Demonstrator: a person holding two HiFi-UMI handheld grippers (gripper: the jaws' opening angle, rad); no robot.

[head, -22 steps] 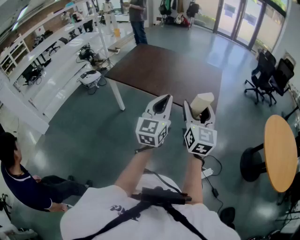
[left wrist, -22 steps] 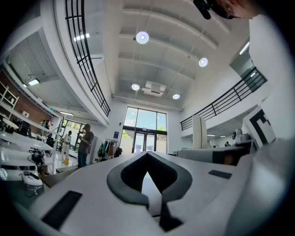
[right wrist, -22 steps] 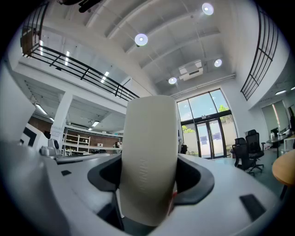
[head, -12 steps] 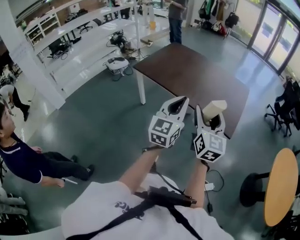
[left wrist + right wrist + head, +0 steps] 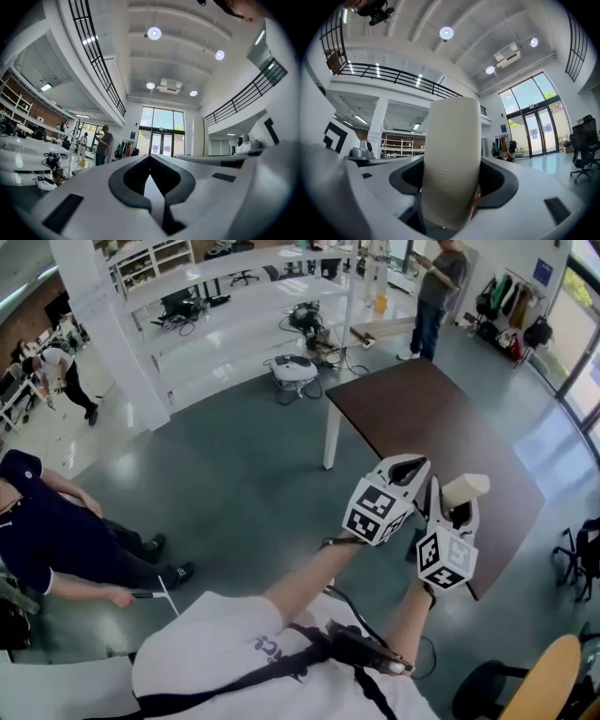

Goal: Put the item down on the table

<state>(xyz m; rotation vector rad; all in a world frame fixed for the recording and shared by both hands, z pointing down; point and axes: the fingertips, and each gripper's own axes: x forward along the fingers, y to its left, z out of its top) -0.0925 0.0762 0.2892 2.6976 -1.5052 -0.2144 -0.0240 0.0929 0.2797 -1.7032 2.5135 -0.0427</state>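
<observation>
Both bare forearms extend forward, with the left gripper (image 5: 410,465) and the right gripper (image 5: 456,502) side by side, jaws pointing away from the body. Left jaws are closed tip to tip with nothing between them — right jaws stand wide, clamped on a cream item (image 5: 452,140) projecting beyond their tips.

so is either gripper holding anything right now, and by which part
The right gripper holds a cream cylindrical item by its lower end, with the top sticking out. The left gripper is shut and empty.
</observation>
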